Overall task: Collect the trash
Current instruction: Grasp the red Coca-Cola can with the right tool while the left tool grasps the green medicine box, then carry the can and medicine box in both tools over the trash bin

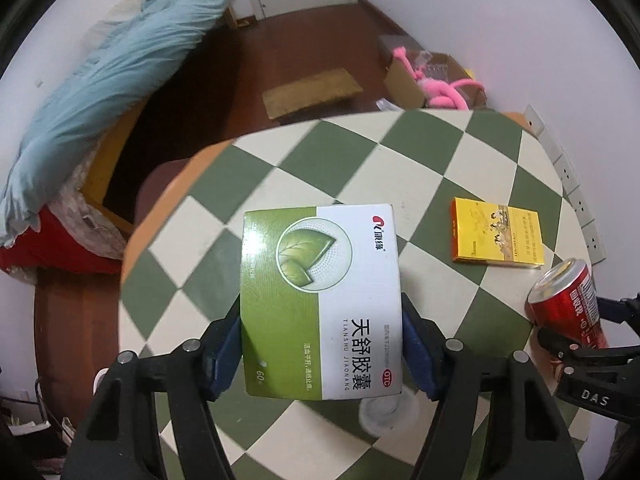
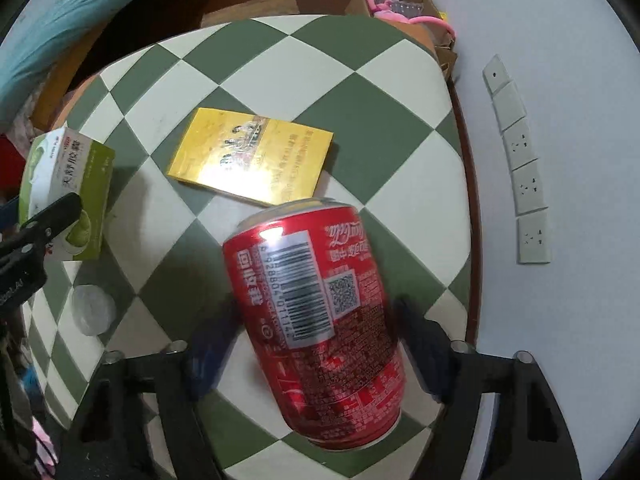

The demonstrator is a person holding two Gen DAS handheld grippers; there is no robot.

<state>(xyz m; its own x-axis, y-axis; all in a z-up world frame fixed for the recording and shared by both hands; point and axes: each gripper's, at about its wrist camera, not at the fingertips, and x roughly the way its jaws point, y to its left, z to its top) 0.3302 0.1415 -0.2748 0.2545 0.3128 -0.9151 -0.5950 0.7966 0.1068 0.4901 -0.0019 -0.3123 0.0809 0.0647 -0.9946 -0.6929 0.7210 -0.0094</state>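
Observation:
My left gripper (image 1: 322, 344) is shut on a green and white medicine box (image 1: 322, 300) and holds it above the checkered table (image 1: 360, 160). The box also shows at the left of the right wrist view (image 2: 68, 192). My right gripper (image 2: 312, 340) is shut on a red soda can (image 2: 316, 316), held tilted above the table (image 2: 360, 92). The can shows at the right edge of the left wrist view (image 1: 568, 304). A yellow cigarette box (image 1: 496, 238) lies flat on the table, just beyond the can in the right wrist view (image 2: 252, 156).
A crumpled white wad (image 2: 92, 308) lies on the table near its front left; it shows under the medicine box (image 1: 384, 412). A wall with sockets (image 2: 524, 168) is to the right. A bed with blue bedding (image 1: 112, 72) and a cardboard box with pink toy (image 1: 432, 80) are beyond.

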